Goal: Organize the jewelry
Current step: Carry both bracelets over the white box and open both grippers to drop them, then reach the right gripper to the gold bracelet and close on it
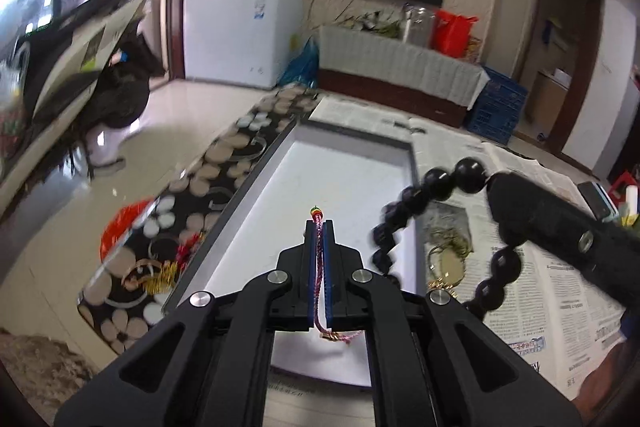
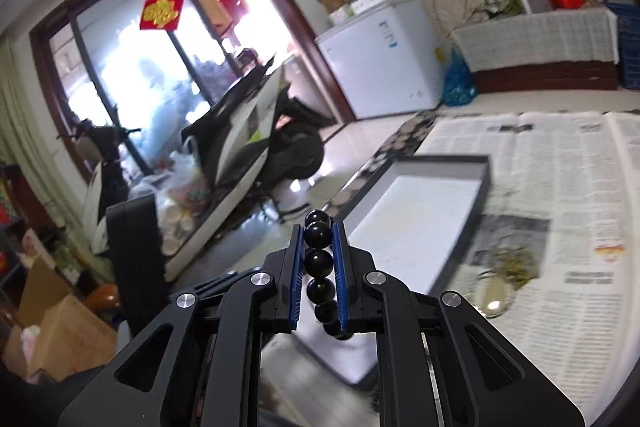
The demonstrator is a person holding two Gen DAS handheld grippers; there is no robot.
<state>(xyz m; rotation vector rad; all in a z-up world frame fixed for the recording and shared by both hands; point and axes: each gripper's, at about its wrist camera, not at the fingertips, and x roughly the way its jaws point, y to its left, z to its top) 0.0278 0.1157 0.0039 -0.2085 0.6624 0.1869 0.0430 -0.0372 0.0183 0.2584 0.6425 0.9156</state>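
Note:
My left gripper [image 1: 319, 227] is shut on a pink braided cord bracelet [image 1: 319, 267] with small coloured beads at its tip, held above the white-lined tray [image 1: 352, 187]. My right gripper [image 2: 319, 227] is shut on a black bead bracelet [image 2: 320, 263]; in the left wrist view the beads [image 1: 436, 183] hang in a loop from it at the right, over the tray's right edge. A gold chain with a pale pendant [image 1: 446, 259] lies on the newspaper right of the tray, also in the right wrist view [image 2: 496, 291].
The tray [image 2: 424, 211] sits on newspaper [image 2: 560, 187] over a floral-patterned table [image 1: 192, 187]. A phone [image 1: 596, 199] lies at the far right. Beyond the table edge are a scooter [image 2: 248, 131], a white freezer [image 1: 240, 31] and cardboard boxes [image 2: 52, 331].

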